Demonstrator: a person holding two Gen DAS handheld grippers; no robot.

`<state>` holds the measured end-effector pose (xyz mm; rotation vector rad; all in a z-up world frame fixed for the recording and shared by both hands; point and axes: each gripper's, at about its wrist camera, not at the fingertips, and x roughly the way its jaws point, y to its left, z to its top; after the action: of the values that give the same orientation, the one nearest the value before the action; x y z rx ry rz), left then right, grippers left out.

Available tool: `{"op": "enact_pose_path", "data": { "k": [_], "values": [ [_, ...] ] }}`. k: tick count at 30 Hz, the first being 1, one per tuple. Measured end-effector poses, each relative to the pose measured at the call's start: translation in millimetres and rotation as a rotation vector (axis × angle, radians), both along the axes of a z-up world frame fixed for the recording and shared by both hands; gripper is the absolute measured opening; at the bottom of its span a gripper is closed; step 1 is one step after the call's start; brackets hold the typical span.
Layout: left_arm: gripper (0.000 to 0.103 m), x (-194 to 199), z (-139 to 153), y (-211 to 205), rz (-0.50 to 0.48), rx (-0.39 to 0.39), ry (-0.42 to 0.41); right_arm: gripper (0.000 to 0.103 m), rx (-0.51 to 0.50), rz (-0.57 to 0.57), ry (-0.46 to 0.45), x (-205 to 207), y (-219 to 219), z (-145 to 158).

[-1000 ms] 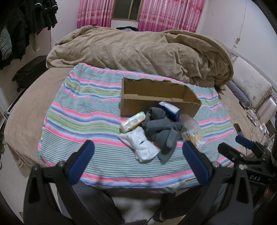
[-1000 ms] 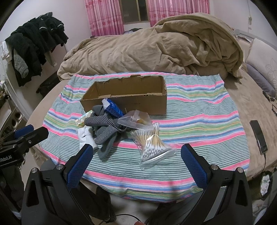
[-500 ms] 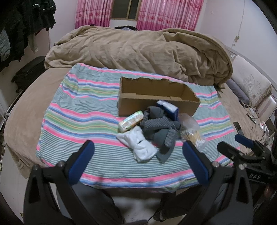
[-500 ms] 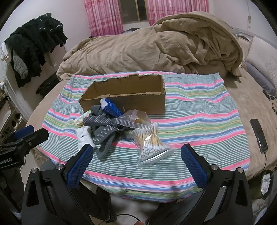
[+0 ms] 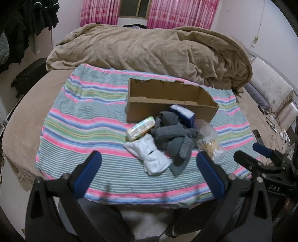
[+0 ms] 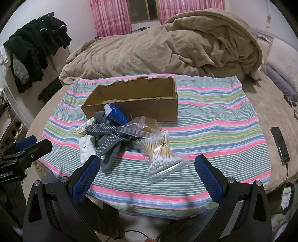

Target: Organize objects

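Striped cloth spread on bed (image 6: 214, 119): bands of pink, teal-green, blue, pale yellow, white. Open cardboard box (image 6: 149, 107): plain brown. Rumpled duvet (image 5: 149, 54): tan. Grey socks with pale dot pattern (image 6: 108, 135): charcoal ground, light dots. White sock (image 5: 152, 156): plain, one small dark mark. Blue-and-white tissue packet (image 5: 184, 113). Clear bag of cotton swabs (image 6: 162, 154): wooden beige sticks, white tips. Curtains (image 5: 182, 13): pink, floral print. Left tool (image 5: 149, 167) and right tool (image 6: 145, 171): black bodies, blue textured pads.
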<state>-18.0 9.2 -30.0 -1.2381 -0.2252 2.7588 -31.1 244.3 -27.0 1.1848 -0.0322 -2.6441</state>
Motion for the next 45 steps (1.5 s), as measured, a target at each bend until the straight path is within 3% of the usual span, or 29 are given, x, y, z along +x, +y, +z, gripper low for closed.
{"op": "enact_pose_path", "data": {
  "k": [25,28,34,36,38,45],
  "values": [
    [0.101,-69,-81,6,0.004,-0.009,-0.172,0.100,0.074,0.013,-0.137,-67,-2,-76],
    [0.090,-76,-94,7,0.007,-0.003,-0.197,0.095,0.076,0.013,-0.154,-74,-1,-87],
    [0.084,-81,-105,13,-0.023,-0.016,-0.175,0.071,0.054,0.023,-0.172,-80,2,-96],
    [0.073,-81,-107,13,-0.028,0.000,-0.175,0.057,0.035,0.034,-0.174,-79,3,-95],
    [0.062,-79,-106,13,-0.039,0.021,-0.171,0.049,0.028,0.035,-0.171,-77,5,-94],
    [0.045,-70,-99,12,-0.062,0.081,-0.156,0.045,0.014,0.030,-0.155,-66,9,-85]
  ]
}}
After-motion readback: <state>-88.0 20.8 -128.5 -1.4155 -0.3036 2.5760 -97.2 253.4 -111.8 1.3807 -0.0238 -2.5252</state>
